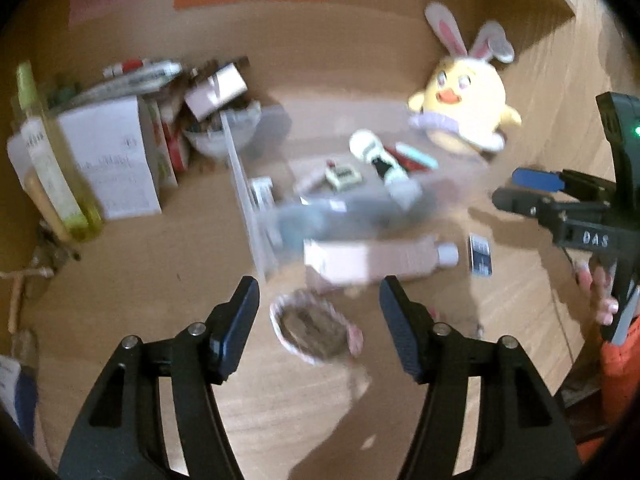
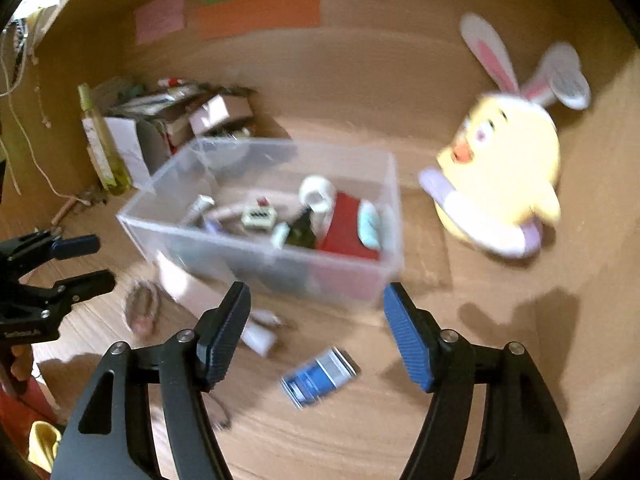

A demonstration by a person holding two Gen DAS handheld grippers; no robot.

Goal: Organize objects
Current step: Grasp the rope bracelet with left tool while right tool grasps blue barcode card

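Note:
A clear plastic bin point(image 2: 360, 160) stands on the wooden surface and holds several small items, among them a red box point(image 2: 346, 226) and a white tape roll point(image 2: 316, 192). It also shows in the left wrist view point(image 1: 240, 176). My left gripper point(image 1: 318, 298) is open and empty, above a small pink-rimmed bowl point(image 1: 310, 330). A pink bottle with a white cap point(image 1: 384, 260) lies just past it, against the bin. My right gripper point(image 2: 316, 308) is open and empty, above a small blue box point(image 2: 320, 374) lying in front of the bin. Both views are blurred.
A yellow chick plush with bunny ears point(image 2: 504, 168) sits right of the bin. A green bottle point(image 1: 52, 160), white cartons and boxes point(image 1: 120, 156) crowd the back left corner. Coloured paper strips point(image 2: 260, 12) hang on the brown back wall.

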